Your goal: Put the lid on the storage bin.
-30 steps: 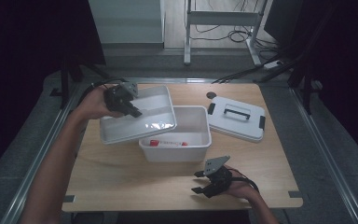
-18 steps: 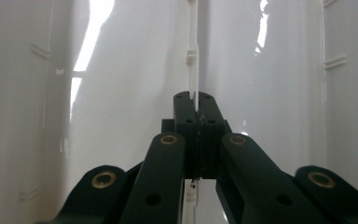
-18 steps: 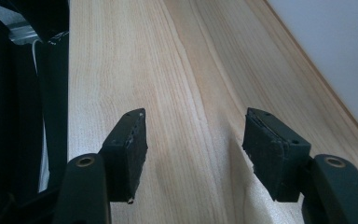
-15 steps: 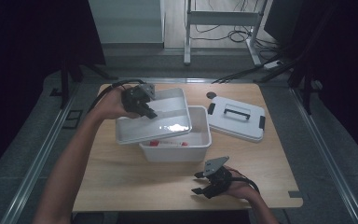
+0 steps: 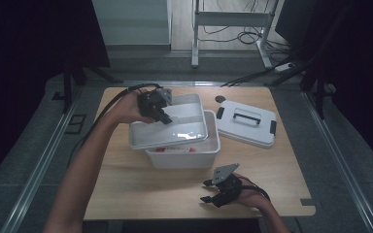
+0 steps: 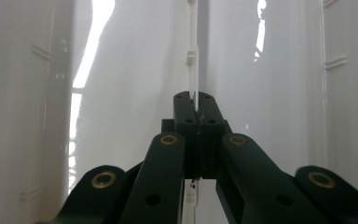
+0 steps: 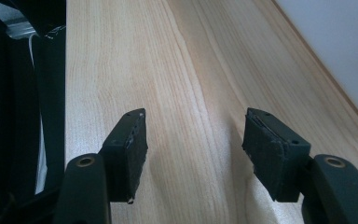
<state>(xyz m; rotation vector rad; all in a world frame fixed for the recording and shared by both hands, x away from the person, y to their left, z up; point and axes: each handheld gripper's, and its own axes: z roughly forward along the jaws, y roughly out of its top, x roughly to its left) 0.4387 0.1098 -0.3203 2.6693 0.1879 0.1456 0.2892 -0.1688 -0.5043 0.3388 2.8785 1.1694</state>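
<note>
My left gripper (image 5: 161,115) is shut on a white shallow tray (image 5: 175,128), which it holds tilted above a white open box (image 5: 184,156) at the table's middle. In the left gripper view the black jaws (image 6: 193,100) pinch a thin upright white wall of the tray (image 6: 130,93). Something red and white (image 5: 161,150) lies inside the box, mostly hidden under the tray. My right gripper (image 5: 213,194) rests near the table's front edge, right of centre. Its jaws (image 7: 196,135) stand open over the bare wood (image 7: 186,70) with nothing between them.
A white lid (image 5: 246,124) with a black handle and black clips lies flat to the right of the box. A small dark round spot (image 5: 219,99) sits behind it. The box's white wall (image 7: 335,42) shows in the right gripper view's upper right corner.
My left gripper has carried the tray to the right, from beside the box's left to over it. The right gripper has not moved.
</note>
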